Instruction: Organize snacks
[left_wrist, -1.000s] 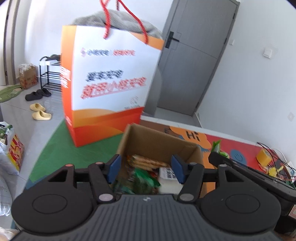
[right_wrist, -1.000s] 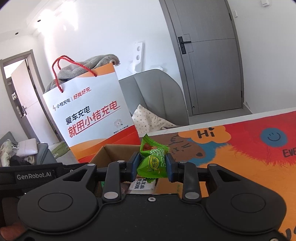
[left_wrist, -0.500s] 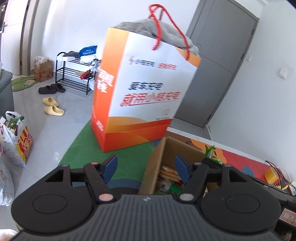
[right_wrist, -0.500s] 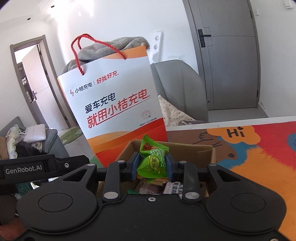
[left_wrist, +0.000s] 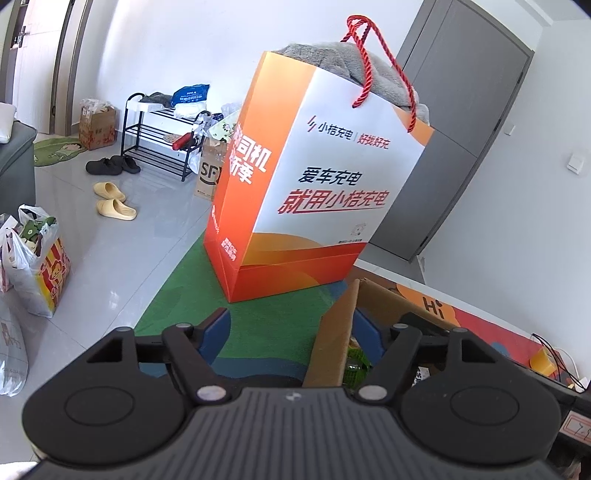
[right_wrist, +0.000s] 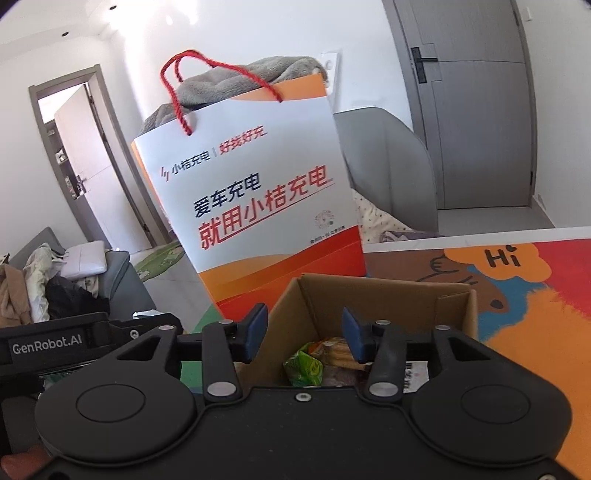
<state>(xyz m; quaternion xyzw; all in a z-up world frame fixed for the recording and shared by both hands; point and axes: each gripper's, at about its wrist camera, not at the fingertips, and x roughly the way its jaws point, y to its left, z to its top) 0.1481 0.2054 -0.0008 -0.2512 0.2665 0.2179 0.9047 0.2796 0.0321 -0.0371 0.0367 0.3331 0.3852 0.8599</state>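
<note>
An open cardboard box (right_wrist: 388, 291) holds several snack packets, and a green snack packet (right_wrist: 304, 369) lies loose on top of them. Above the box my right gripper (right_wrist: 303, 330) has its jaws opening, with nothing between the blue pads. In the left wrist view my left gripper (left_wrist: 291, 334) straddles the near wall of the cardboard box (left_wrist: 332, 332). Its jaws are also opening and its pads are not pressing on the wall. A bit of the green packet (left_wrist: 356, 365) shows inside.
A tall orange and white paper bag (right_wrist: 258, 203) stuffed with grey cloth stands right behind the box. A colourful mat (right_wrist: 535, 314) covers the table to the right. Plastic bags (left_wrist: 33, 266), slippers and a shoe rack (left_wrist: 159, 147) are on the floor at left.
My right gripper opened and the green packet dropped from its pads into the box. My left gripper widened and swung left, so the box wall now stands between its fingers.
</note>
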